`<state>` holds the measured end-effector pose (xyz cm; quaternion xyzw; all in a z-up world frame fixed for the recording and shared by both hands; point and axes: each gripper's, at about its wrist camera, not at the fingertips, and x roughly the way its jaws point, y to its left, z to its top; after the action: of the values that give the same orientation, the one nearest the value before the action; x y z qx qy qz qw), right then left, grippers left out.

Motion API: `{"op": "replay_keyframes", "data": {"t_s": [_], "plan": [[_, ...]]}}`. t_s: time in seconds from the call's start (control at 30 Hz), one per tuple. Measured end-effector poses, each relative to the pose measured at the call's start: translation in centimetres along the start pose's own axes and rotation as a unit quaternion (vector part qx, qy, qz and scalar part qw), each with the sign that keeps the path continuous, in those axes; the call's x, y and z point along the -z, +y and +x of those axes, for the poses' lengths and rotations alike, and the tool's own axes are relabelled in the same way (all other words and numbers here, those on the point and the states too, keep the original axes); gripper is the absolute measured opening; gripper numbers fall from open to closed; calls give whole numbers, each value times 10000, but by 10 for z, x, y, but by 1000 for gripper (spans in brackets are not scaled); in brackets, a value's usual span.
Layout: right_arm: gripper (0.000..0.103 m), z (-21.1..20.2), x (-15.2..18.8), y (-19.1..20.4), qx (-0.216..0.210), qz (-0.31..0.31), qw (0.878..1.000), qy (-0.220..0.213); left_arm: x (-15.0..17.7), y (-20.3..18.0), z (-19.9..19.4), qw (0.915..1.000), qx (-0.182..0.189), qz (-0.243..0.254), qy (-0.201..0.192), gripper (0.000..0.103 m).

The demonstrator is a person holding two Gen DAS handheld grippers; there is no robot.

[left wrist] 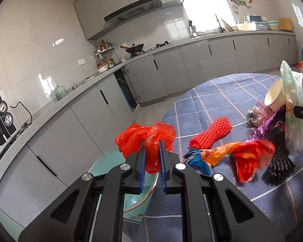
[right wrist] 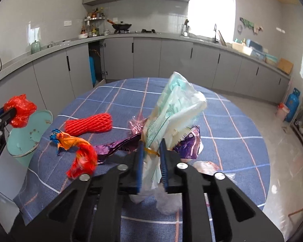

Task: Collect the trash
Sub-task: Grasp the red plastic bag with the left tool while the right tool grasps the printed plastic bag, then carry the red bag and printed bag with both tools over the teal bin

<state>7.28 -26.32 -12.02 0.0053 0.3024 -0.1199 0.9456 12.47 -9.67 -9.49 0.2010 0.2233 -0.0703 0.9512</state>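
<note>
Already at the table's left edge, the left gripper [left wrist: 152,151] clamps a crumpled red plastic bag [left wrist: 145,139] above the teal round bin [right wrist: 28,129], likely needing release, while the right gripper [right wrist: 151,155] pinches a pale green-white plastic wrapper bundle [right wrist: 175,109] mid-table.

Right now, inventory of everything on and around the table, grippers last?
Crumpled red plastic bag: 1, red, pinched in the left gripper above the bin.
Round teal bin: 1, teal, beside the table edge.
Pale green-and-white plastic packaging bag: 1, held upright in the right gripper.
Red foam fruit net: 1, red, lying on the cloth.
Twisted orange-red-blue wrapper: 1, on the cloth near the net.
Purple foil wrapper: 1, behind the held bag.
White paper cup: 1, tipped on the pile.
Black mesh net: 1, on the cloth.
Blue checked tablecloth: 1, covers the table.
Left gripper: fingers shut on the red bag.
Right gripper: fingers shut on the packaging bag.
</note>
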Motion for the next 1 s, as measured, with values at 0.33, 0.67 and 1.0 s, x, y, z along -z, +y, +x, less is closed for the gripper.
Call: {"op": "replay_keyframes", "data": {"t_s": [0.33, 0.67, 1.0], "plan": [[11, -26, -14, 11, 180, -435, 9973, -561, -7, 20, -4, 9997, -138, -201, -95, 12], [11, -19, -46, 42, -110, -729, 9946, -732, -14, 49, 3, 9979, -581, -284, -69, 12], [11, -17, -70, 86, -637, -896, 9900, -883, -19, 76, 16, 9957, -893, -216, -78, 12]]}}
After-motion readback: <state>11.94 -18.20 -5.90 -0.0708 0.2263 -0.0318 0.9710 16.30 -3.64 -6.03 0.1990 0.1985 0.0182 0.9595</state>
